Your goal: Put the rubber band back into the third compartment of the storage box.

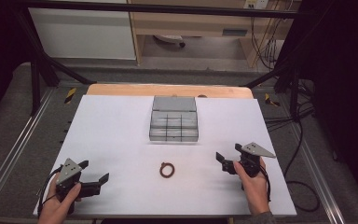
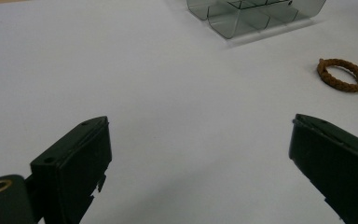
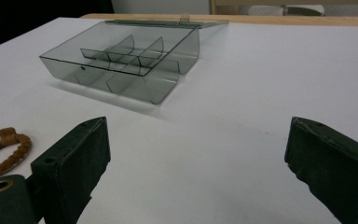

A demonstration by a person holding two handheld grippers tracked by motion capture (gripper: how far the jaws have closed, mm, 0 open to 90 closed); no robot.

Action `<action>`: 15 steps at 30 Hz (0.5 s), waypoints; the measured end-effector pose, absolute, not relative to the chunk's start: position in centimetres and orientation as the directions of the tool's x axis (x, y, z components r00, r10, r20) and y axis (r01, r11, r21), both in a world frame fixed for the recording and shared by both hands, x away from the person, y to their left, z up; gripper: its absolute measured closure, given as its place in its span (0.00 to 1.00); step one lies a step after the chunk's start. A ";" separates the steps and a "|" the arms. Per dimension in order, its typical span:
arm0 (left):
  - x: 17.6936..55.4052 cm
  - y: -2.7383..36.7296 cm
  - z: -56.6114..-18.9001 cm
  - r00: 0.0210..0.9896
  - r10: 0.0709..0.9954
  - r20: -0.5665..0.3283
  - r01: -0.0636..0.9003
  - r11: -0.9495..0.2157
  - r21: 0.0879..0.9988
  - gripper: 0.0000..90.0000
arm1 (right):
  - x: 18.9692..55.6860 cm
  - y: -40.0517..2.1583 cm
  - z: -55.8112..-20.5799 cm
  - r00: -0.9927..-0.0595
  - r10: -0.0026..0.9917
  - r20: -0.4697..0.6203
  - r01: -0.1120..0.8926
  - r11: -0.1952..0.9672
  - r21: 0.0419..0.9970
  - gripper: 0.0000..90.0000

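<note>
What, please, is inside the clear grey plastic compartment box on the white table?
The clear grey plastic compartment box stands open with only its dividers inside; every visible compartment is empty. The brown braided ring lies outside it.

left gripper (image 1: 94, 173): black body, blocky matte jaws, grey three-cornered plate with small holes on top, black cable trailing | right gripper (image 1: 229, 154): same black build, grey plate, black cable | jaw bases: round brass-coloured insert, small screw hole on each jaw | right wrist: grey sleeve edge
</note>
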State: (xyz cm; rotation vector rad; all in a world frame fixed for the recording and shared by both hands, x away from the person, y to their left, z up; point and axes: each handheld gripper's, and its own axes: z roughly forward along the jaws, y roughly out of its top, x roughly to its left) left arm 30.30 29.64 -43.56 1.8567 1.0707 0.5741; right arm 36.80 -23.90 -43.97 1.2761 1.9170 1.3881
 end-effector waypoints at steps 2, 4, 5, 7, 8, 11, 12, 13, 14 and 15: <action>30.4 29.6 -43.6 0.522 0.852 -0.034 0.442 -0.236 0.865 0.06 | 36.8 -23.5 -43.9 -0.483 0.862 0.151 0.415 0.074 0.907 0.08; 30.4 29.6 -43.6 0.524 0.851 -0.032 0.441 -0.239 0.865 0.06 | 36.7 -23.0 -43.9 -0.491 0.860 0.140 0.413 0.088 0.907 0.08; 30.4 29.6 -43.6 0.524 0.851 -0.032 0.442 -0.240 0.865 0.06 | 36.6 -22.8 -43.9 -0.497 0.857 0.134 0.408 0.094 0.908 0.08; 30.4 29.6 -43.6 0.524 0.851 -0.032 0.442 -0.240 0.865 0.06 | 36.5 -22.4 -43.8 -0.507 0.851 0.135 0.405 0.097 0.909 0.08; 30.4 29.6 -43.6 0.525 0.851 -0.032 0.442 -0.240 0.864 0.06 | 36.5 -22.3 -43.7 -0.510 0.848 0.140 0.403 0.092 0.911 0.08; 30.4 29.6 -43.7 0.529 0.848 -0.031 0.443 -0.244 0.862 0.06 | 36.1 -21.7 -43.3 -0.529 0.830 0.179 0.409 0.064 0.910 0.08; 30.4 29.6 -43.7 0.532 0.846 -0.030 0.444 -0.248 0.861 0.06 | 36.1 -21.2 -42.8 -0.544 0.821 0.173 0.396 0.069 0.916 0.07; 30.4 29.6 -43.8 0.533 0.846 -0.029 0.445 -0.251 0.860 0.06 | 36.2 -20.9 -42.4 -0.554 0.814 0.174 0.389 0.068 0.919 0.07; 30.5 29.6 -43.8 0.534 0.845 -0.026 0.446 -0.255 0.858 0.06 | 36.2 -20.9 -42.4 -0.554 0.814 0.174 0.389 0.068 0.919 0.07; 30.5 29.6 -43.9 0.533 0.846 -0.031 0.449 -0.252 0.857 0.06 | 36.6 -20.4 -41.7 -0.562 0.810 0.167 0.379 0.072 0.922 0.07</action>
